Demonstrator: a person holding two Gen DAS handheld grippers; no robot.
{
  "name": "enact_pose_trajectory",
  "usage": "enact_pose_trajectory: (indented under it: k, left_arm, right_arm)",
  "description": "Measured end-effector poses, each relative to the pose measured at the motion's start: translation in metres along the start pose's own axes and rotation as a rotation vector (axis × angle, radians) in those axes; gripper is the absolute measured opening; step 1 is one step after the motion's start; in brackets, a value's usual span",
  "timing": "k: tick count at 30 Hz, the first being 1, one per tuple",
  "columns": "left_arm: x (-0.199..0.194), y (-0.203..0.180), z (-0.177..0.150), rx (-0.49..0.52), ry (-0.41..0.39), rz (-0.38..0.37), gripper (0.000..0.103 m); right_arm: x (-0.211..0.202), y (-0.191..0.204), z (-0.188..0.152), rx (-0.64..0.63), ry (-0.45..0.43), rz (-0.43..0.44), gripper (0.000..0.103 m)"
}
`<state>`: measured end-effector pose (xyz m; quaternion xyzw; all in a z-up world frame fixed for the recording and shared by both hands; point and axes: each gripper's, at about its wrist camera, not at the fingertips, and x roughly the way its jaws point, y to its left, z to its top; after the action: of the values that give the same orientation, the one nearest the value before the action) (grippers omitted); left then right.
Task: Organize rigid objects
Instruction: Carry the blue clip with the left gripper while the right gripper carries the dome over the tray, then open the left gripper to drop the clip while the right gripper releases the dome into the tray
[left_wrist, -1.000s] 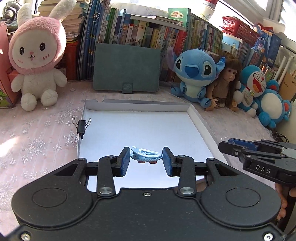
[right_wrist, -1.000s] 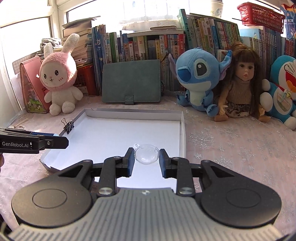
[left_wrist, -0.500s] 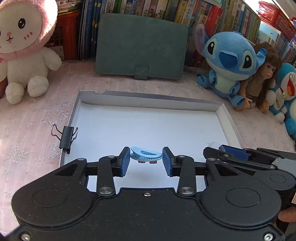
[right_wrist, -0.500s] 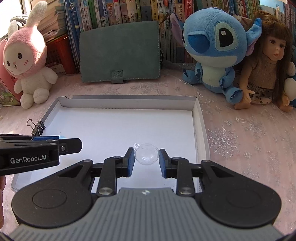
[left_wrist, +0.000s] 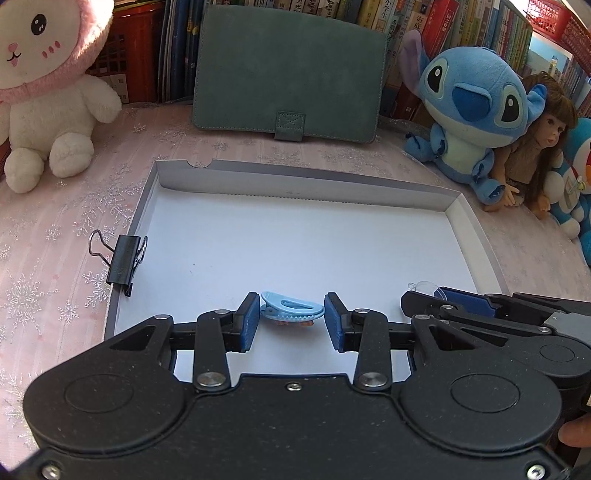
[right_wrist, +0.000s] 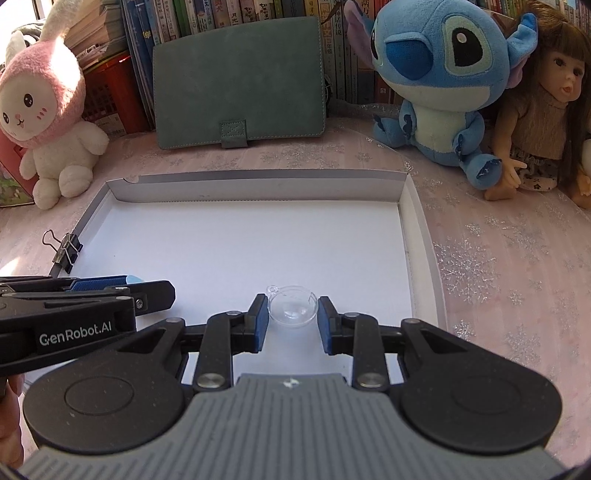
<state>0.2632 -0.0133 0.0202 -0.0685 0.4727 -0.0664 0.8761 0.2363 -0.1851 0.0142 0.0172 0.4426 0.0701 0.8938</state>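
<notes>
a pink cloth with silver snowflakes covers the surface, sunlit and glittering off to the right of the claw. far ahead of the claw, a row of upright books lines the back, with a green felt folder leaning against them. a pink-hooded rabbit plush sits ahead to the left, a blue plush and a doll ahead to the right.

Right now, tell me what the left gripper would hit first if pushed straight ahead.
Probably the white floor of the cardboard tray: the left gripper, shut on the blue clip, points down over it. Nothing else shows ahead, though depth is unclear.
</notes>
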Motion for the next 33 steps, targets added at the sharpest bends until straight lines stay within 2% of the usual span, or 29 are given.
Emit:
enact_pose_trajectory:
  k: [11,12,13,20,24,28,33]
  left_arm:
    - [0.0,-0.002,-0.001,0.025,-0.014,0.008,0.036]
    - [-0.001,-0.002,-0.001,0.032,-0.014,0.011,0.037]
    - [-0.002,-0.002,-0.001,0.04,-0.012,0.014,0.039]
    - [-0.027,0.0,-0.008,0.115,-0.063,0.002,0.059]
    - [-0.049,0.0,-0.022,0.18,-0.112,-0.018,0.078]
    - [-0.07,0.0,-0.04,0.228,-0.163,-0.03,0.082]
    - [-0.092,0.007,-0.065,0.228,-0.201,-0.061,0.083]
  right_arm:
    - [0.0,0.0,0.0,-0.001,-0.007,0.001,0.038]
    - [-0.001,0.0,-0.001,0.001,-0.009,0.001,0.047]
    - [-0.002,-0.001,-0.001,0.003,-0.01,0.002,0.051]
    - [-0.019,-0.006,-0.008,-0.003,-0.05,0.017,0.061]
    - [-0.038,-0.007,-0.017,-0.024,-0.094,0.031,0.066]
    - [-0.059,-0.004,-0.032,-0.067,-0.153,0.042,0.072]
    - [-0.081,-0.002,-0.051,-0.102,-0.214,0.046,0.078]
